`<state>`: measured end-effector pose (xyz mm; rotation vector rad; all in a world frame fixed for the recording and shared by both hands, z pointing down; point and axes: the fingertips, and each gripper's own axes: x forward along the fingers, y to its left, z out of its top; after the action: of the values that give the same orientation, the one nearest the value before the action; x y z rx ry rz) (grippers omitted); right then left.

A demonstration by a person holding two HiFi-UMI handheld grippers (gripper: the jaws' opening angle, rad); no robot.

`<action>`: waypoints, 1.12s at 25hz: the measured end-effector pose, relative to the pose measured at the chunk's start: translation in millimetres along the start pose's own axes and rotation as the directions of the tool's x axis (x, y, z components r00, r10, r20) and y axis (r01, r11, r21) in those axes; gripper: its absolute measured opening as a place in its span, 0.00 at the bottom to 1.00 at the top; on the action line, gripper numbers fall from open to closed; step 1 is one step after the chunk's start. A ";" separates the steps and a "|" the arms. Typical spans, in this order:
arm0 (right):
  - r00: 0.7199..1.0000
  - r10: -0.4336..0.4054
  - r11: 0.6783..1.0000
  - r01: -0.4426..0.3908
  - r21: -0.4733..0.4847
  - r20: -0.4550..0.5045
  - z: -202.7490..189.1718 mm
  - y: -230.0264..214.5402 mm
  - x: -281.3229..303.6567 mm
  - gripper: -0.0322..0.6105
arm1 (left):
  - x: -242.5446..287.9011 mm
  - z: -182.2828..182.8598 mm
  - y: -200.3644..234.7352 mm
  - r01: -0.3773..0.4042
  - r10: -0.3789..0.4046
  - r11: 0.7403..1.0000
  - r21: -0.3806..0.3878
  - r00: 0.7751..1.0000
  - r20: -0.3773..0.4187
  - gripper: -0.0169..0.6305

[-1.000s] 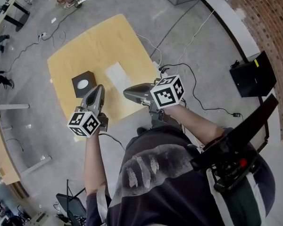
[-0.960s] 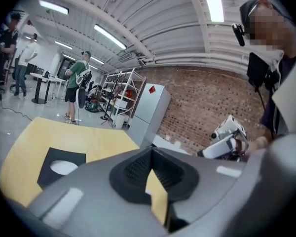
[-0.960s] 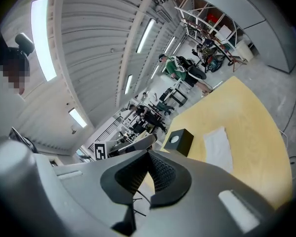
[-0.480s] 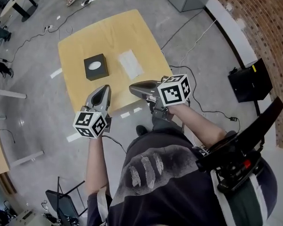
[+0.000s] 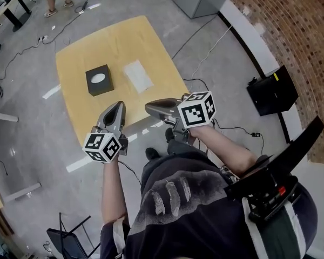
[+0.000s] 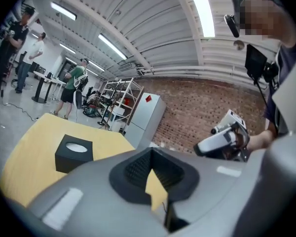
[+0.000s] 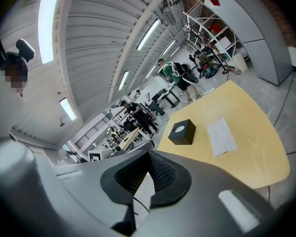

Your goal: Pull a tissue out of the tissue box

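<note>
The yellow table point(image 5: 151, 47) stands on a grey floor, and the person stands back from its near corner. Both arms are held out at waist level, and the grippers point toward the table but stop short of it over the floor. This reads as a carrying posture rather than a reach.

The left gripper point(image 5: 117, 107) has its jaws together with nothing between them. Only a small notch at their root shows a sliver of tabletop. The right gripper point(image 5: 149, 107) looks the same in its own view, closed and empty.

The black box point(image 5: 99, 80) sits toward the table's left side with its oval opening facing up, well away from both grippers. A white sheet point(image 5: 137, 75) lies flat just to its right, apart from it. It may be a tissue that has already been pulled out, but that is only a guess.

White shows in the box's opening, but it is too small to tell whether a tuft stands up to be pinched. The grippers' own bodies fill the lower half of each gripper view. The people at the far benches are cut off at the top edge of the head view.
</note>
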<state>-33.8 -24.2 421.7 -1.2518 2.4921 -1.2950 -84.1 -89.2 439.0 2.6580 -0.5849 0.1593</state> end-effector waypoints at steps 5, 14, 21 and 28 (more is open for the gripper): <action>0.998 0.010 0.999 -0.012 0.042 0.062 3.5 -10.5 -24.7 0.05 | 10.4 -9.4 -22.6 0.012 -0.011 1.000 0.015 0.999 -0.032 0.03; 0.978 0.124 0.985 -0.141 0.097 0.167 8.6 -19.3 -84.9 0.05 | 33.7 8.5 -83.5 -0.013 0.013 0.999 -0.037 1.000 -0.007 0.03; 0.964 0.192 0.971 -0.214 0.106 0.184 11.3 -32.3 -135.0 0.05 | 61.4 14.8 -139.7 -0.046 0.046 0.998 0.040 0.999 -0.011 0.03; 0.951 0.265 0.953 -0.284 0.108 0.158 10.0 -40.1 -164.1 0.05 | 58.8 -2.1 -172.0 -0.132 0.133 0.991 0.031 0.991 -0.023 0.03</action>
<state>104.9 69.5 396.4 -0.8949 2.3375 -1.2291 42.0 31.7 388.9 2.6412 -0.7565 0.2415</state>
